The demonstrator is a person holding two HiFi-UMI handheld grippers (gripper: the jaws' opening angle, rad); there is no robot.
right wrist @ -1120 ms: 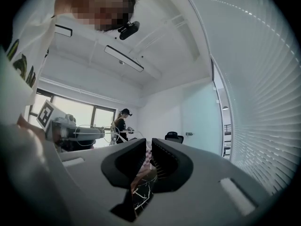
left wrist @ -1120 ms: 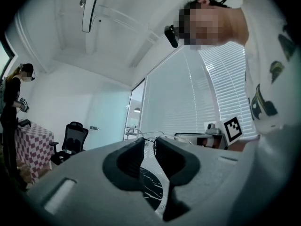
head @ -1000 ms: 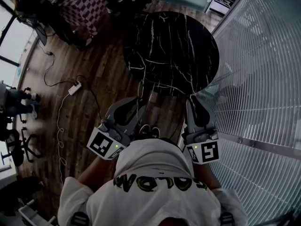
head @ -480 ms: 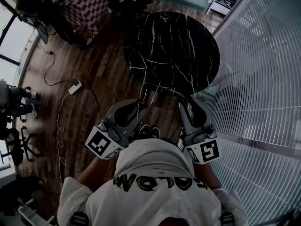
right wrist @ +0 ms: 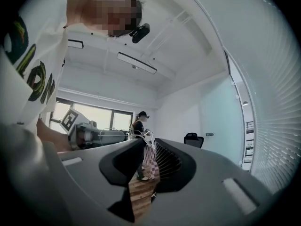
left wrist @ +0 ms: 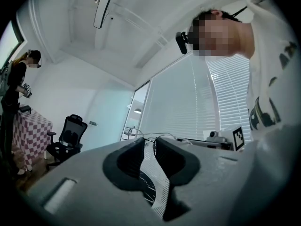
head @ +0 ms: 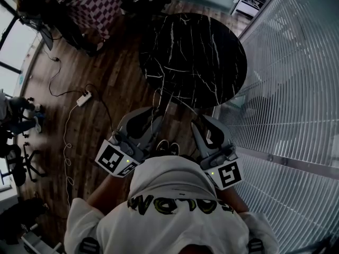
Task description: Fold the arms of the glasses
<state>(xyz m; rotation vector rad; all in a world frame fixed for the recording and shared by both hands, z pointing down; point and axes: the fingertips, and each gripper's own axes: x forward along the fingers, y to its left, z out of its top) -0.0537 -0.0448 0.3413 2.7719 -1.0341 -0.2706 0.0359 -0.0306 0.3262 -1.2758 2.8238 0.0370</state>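
1. The glasses (head: 165, 100) are thin pale wire. They hang in the air at the centre of the head view, over the near edge of the table (head: 196, 52).
2. The left gripper (head: 158, 111) has grey moulded jaws with dark ribbed pads. In its own view the left gripper (left wrist: 150, 140) is closed to a narrow slit, and the glasses (left wrist: 162, 135) wire is nipped at the tips.
3. The right gripper (head: 195, 121) reaches in from the lower right. In its own view the right gripper (right wrist: 149, 142) is also drawn to a slit, with a loop of the glasses (right wrist: 146, 133) at its tips.
4. Each gripper carries a cube (head: 114, 160) with black-and-white square markers.
5. The shirt (head: 175, 194) is white, with yellow dark-edged letters that I cannot read.
6. The frame's long axis seems to run left to right between the two grippers. The wire is too fine to tell which way the lenses face.
7. The table is round and black, marble-like, with white veins. The floor (head: 106, 83) is dark wood planks. White slats (head: 296, 78) fill the right side.
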